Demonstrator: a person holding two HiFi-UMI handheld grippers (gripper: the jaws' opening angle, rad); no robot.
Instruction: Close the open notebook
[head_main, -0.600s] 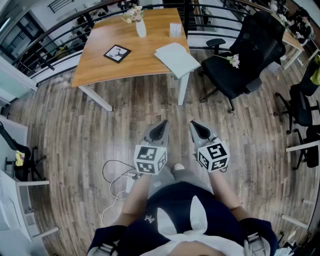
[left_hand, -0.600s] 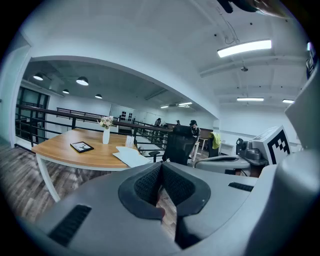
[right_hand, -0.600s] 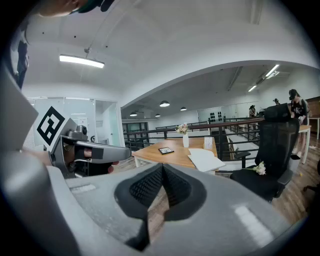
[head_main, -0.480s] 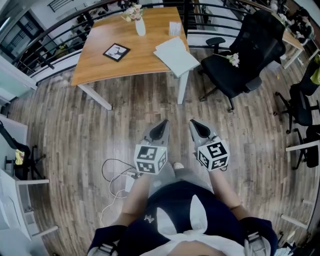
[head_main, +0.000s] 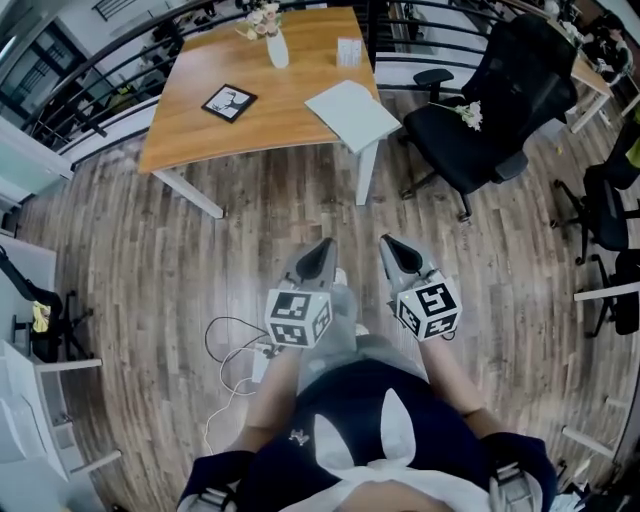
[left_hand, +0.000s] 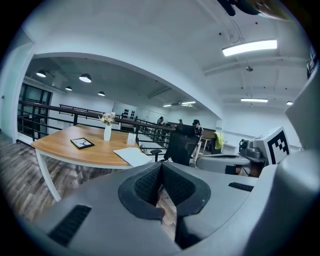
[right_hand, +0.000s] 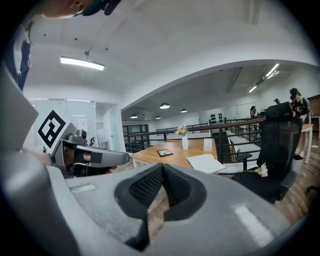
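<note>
Left gripper and right gripper closed, nothing held.
Both are held side by side above the wooden floor, well apart from the tabletop. The open notebook is seen lying at the tabletop's near right corner, close to a black office chair.

Quick headcount of what's in shot:
- 1 wooden table, top of frame
- 1 notebook
- 1 vase
- 1 picture frame
- 2 black office chairs for sure: upper-right chair, right-edge chair
- 1 flower sprig, upper right
- 2 grippers, centre: left gripper, right gripper
</note>
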